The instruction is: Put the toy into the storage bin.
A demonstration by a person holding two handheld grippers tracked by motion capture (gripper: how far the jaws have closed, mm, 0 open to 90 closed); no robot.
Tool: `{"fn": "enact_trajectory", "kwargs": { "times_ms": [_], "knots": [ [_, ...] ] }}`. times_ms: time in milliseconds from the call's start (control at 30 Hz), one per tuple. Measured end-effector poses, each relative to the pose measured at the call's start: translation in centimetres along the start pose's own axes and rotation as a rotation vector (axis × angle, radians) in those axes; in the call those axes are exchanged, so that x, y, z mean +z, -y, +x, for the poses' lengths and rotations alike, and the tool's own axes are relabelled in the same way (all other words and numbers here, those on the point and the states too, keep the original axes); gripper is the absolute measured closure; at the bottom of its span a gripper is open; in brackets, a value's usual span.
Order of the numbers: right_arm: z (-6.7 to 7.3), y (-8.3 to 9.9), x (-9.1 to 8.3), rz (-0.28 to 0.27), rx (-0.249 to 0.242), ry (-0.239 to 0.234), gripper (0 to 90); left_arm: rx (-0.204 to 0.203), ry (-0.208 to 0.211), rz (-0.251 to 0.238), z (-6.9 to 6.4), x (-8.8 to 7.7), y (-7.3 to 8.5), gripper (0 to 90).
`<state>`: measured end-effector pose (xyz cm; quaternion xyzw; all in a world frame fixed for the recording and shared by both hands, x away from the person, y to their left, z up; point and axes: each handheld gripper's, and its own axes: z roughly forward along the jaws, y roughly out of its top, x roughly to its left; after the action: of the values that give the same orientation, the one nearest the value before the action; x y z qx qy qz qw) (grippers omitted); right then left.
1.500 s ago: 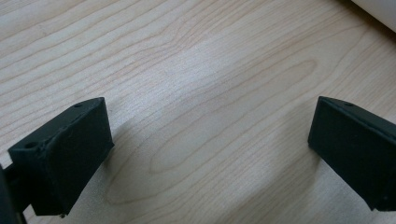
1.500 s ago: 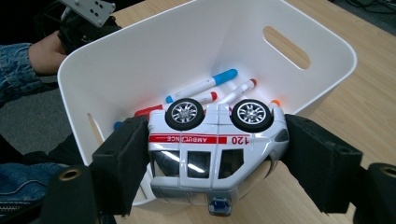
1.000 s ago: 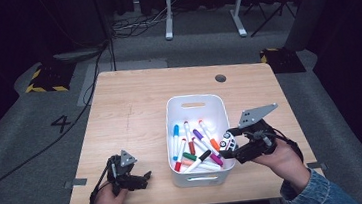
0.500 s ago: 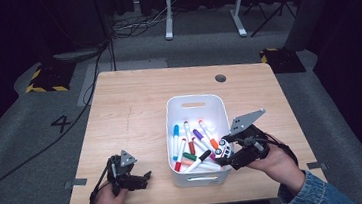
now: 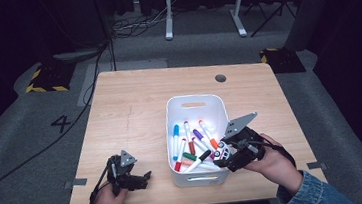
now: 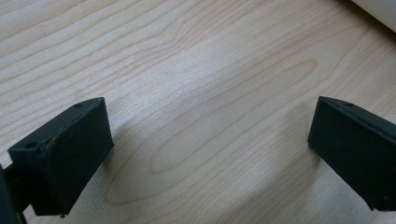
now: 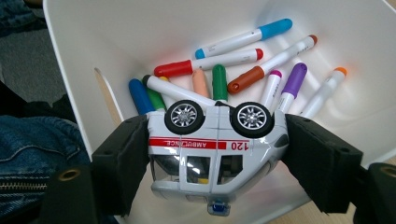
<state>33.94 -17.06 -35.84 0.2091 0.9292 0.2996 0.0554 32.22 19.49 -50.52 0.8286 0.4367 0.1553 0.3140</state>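
- Right gripper [image 7: 212, 154] clamped end to end on toy ambulance [image 7: 215, 144], wheels up, over white bin [image 7: 84, 56] of markers [image 7: 243, 56].
- Lower close before release, avoid bounce.
- Left gripper [image 6: 210, 149] open, idle on table [image 6: 196, 60].

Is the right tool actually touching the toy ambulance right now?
Touching. In the right gripper view, the right tool has both black pads pressed against the ends of the upside-down toy ambulance, clamping it above the white bin of markers.
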Motion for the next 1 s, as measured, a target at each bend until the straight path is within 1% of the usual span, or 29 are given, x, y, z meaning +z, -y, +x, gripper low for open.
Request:
{"fn": "enact_trajectory", "kwargs": {
  "times_ms": [100, 133, 167, 267, 300, 333, 400, 500, 533, 567, 600, 633, 700, 733, 800, 867, 900, 933, 967, 1000],
  "knots": [
    [0.2, -0.2, 0.3, 0.035, -0.016, 0.008, 24.8, 0.0, 0.0, 0.0, 0.0, 0.0, 0.0, 0.0],
    [0.3, -0.3, 0.5, 0.038, -0.014, 0.003, 24.8, 0.0, 0.0, 0.0, 0.0, 0.0, 0.0, 0.0],
    [0.2, -0.4, 0.6, 0.041, -0.026, 0.01, 24.8, 0.0, 0.0, 0.0, 0.0, 0.0, 0.0, 0.0],
    [0.2, -0.5, 1.0, 0.056, -0.041, 0.004, 24.7, 0.0, 0.0, 0.0, 0.0, 0.0, 0.0, 0.0],
    [0.3, -0.5, 1.0, 0.068, -0.032, 0.005, 24.7, 0.0, 0.0, 0.0, 0.0, 0.0, 0.0, 0.0],
    [0.1, -0.5, 1.2, 0.06, -0.057, 0.002, 24.7, 0.0, 0.0, 0.0, 0.0, 0.0, 0.0, 0.0],
    [0.1, -0.6, 1.3, 0.072, -0.064, 0.0, 24.5, 0.0, 0.0, 0.0, 0.0, 0.0, 0.0, 0.0],
    [0.0, -0.6, 1.4, 0.074, -0.06, -0.01, 23.2, 0.0, 0.001, 0.0, 0.0, 0.0, 0.0, 0.0],
    [0.0, -0.6, 1.4, 0.063, -0.061, -0.012, 20.9, 0.0, 0.0, 0.0, 0.0, 0.0, 0.0, 0.0],
    [0.0, -0.6, 1.4, 0.056, -0.064, -0.005, 19.2, 0.0, 0.0, 0.0, 0.0, 0.0, 0.0, 0.0],
    [0.2, -0.5, 1.2, 0.061, -0.054, 0.003, 17.8, 0.0, 0.001, -0.001, 0.0, 0.0, 0.0, 0.0],
    [0.2, -0.5, 1.0, 0.058, -0.056, 0.005, 17.2, 0.0, 0.0, 0.0, 0.0, 0.0, 0.0, 0.0],
    [0.1, -0.4, 0.7, 0.034, -0.043, -0.004, 15.9, 0.0, 0.0, 0.0, 0.0, 0.0, 0.0, 0.0],
    [0.0, -0.4, 0.5, 0.028, -0.04, 0.0, 15.5, 0.0, 0.001, 0.0, 0.0, 0.0, 0.0, 0.0],
    [-0.2, -0.2, 0.0, -0.004, -0.028, 0.0, 15.3, 0.0, 0.001, 0.0, 0.0, 0.0, 0.0, 0.0],
    [-0.7, 0.0, -0.6, -0.03, -0.017, 0.011, 14.9, 0.0, 0.001, 0.0, 0.0, 0.0, 0.0, 0.0],
    [-0.9, 0.1, -0.9, -0.045, -0.008, 0.011, 14.9, -0.004, 0.002, 0.001, 0.0, 0.0, 0.0, 0.0],
    [-1.1, 0.2, -1.3, -0.064, 0.01, 0.007, 14.5, 0.0, 0.001, 0.0, 0.0, 0.0, 0.0, 0.0],
    [-1.2, 0.2, -1.5, -0.073, 0.012, 0.008, 14.3, -0.002, 0.001, 0.0, 0.0, 0.0, 0.0, 0.0],
    [-1.3, 0.3, -1.8, -0.079, 0.02, 0.02, 14.3, 0.0, 0.001, 0.0, 0.0, 0.0, 0.0, 0.0]
  ]
}}
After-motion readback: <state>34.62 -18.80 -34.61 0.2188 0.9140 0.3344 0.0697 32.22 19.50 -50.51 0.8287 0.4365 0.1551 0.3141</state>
